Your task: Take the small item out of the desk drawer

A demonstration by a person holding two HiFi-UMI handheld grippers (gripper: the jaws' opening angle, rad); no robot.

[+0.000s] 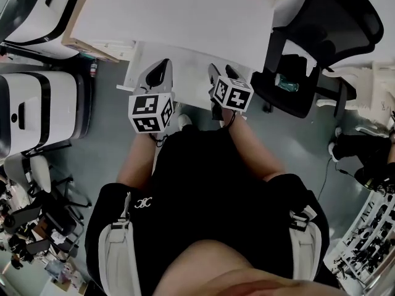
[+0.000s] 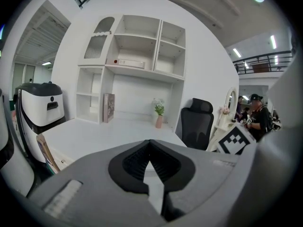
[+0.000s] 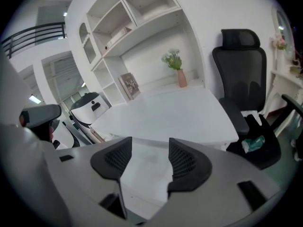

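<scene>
Between the right gripper (image 3: 147,150) fingers (image 3: 187,162) shows the drawer (image 3: 144,176).

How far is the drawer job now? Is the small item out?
Done: nothing visible; no small item shows. In hand: both grippers hover before the desk, left gripper shut and empty, right gripper open and empty. Remaining: grasp the item and take it out.

No words or numbers can be read. A small white interlocked emblem (image 1: 144,203) marks the black fabric shorts (image 1: 203,184) at seven o'clock, its letters unclear.
</scene>
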